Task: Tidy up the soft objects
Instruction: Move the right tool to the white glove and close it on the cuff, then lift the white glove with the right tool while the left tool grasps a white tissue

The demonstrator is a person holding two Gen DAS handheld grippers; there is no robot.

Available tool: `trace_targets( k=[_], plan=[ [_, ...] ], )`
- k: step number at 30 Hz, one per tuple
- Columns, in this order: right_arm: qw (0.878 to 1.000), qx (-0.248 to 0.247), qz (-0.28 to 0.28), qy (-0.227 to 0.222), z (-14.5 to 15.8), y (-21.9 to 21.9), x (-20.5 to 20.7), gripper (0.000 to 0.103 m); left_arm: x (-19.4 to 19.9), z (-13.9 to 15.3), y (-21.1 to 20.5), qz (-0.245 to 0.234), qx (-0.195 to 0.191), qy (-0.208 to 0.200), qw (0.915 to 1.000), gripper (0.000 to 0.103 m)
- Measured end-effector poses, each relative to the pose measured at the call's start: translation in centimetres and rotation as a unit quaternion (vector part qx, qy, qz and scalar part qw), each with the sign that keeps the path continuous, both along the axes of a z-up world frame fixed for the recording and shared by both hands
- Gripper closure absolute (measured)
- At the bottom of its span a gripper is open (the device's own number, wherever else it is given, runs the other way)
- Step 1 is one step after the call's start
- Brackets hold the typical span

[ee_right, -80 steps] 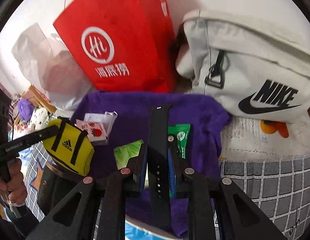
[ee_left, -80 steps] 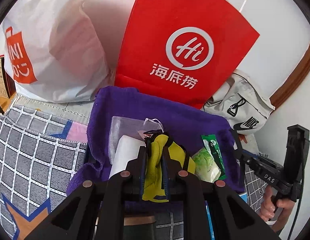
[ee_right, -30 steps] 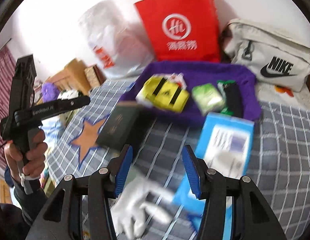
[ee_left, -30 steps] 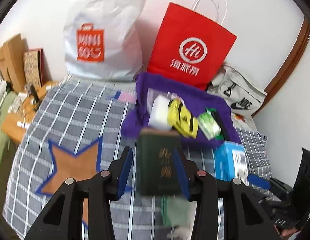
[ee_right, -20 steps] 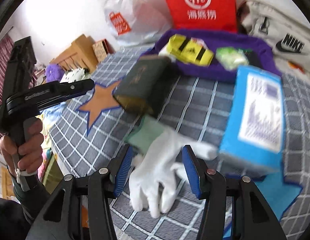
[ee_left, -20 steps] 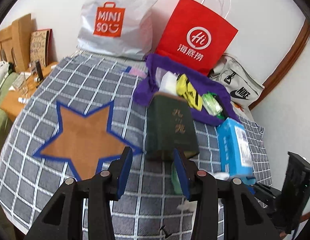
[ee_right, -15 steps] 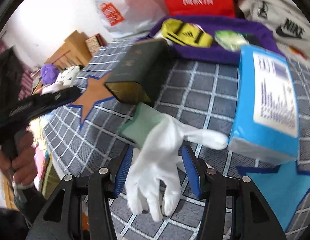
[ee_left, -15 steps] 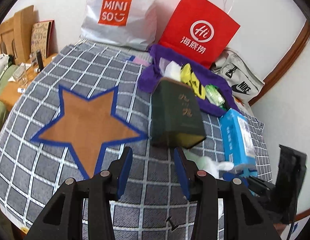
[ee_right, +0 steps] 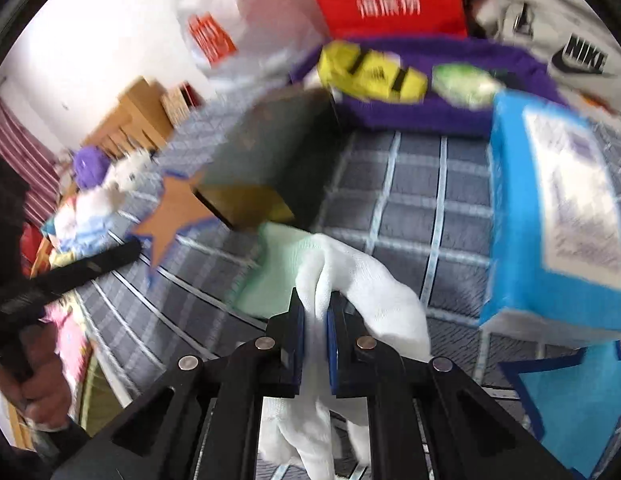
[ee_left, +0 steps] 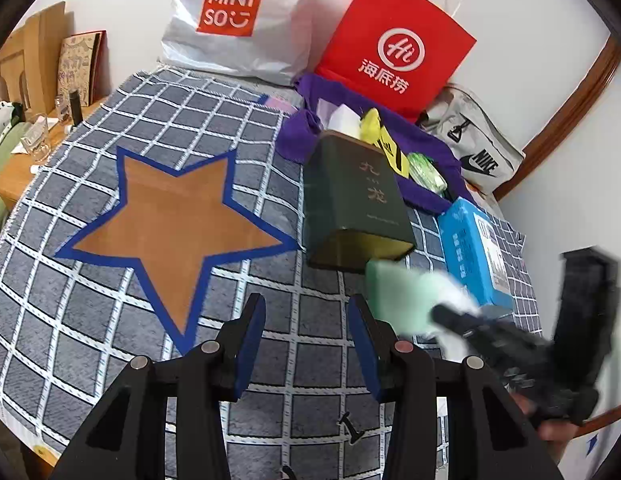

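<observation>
We are working over a grey checked blanket (ee_left: 170, 128) with an orange star, where a dark green box (ee_left: 354, 196) is lying near a purple towel (ee_left: 426, 144) and a blue carton (ee_left: 470, 248). Our right gripper (ee_right: 314, 320) is pinching a white glove (ee_right: 362, 280) just right of the box; our left gripper (ee_left: 306, 336) is hanging part-open, holding nothing.
</observation>
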State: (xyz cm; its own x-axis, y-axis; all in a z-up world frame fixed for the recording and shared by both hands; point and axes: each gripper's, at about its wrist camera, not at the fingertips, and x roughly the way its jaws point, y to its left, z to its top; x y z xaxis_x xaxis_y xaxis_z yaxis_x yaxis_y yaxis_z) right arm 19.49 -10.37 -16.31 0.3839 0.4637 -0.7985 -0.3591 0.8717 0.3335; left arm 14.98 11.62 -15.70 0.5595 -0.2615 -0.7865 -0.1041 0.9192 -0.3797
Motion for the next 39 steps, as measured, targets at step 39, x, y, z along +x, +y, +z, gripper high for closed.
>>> trace_targets(
  k=[39],
  plan=[
    [0.998, -0.006, -0.056, -0.015, -4.2, -14.8, -6.0, 0.091, 0.7, -4.3, -15.5, -0.186, 0.120, 0.033, 0.9746, 0.038]
  ],
)
